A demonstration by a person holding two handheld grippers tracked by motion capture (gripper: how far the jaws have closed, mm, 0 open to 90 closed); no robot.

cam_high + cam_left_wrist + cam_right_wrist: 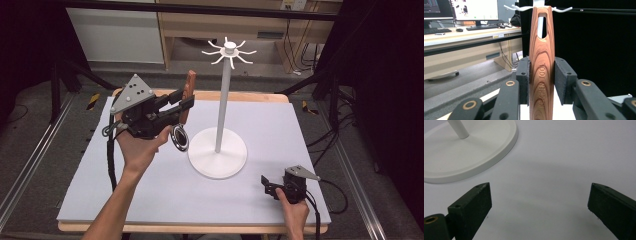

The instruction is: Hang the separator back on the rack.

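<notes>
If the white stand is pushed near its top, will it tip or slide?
The stand probably resists tipping: its round base is wide. Still, the pole is tall and thin, so a high push may rock it. On the smooth mat it might slide.

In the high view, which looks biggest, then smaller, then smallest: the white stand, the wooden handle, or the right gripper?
1. White stand, by far the biggest.
2. Wooden handle and right gripper: they look about alike, and the handle is partly hidden in the left gripper, so I won't rank them.

Our left gripper (183, 103) and right gripper (266, 183) are black, each topped by a grey three-cornered plate with pale studs. Black cables trail from both. Brass-ringed screws mark the jaw links, and our forearms are bare.
</notes>
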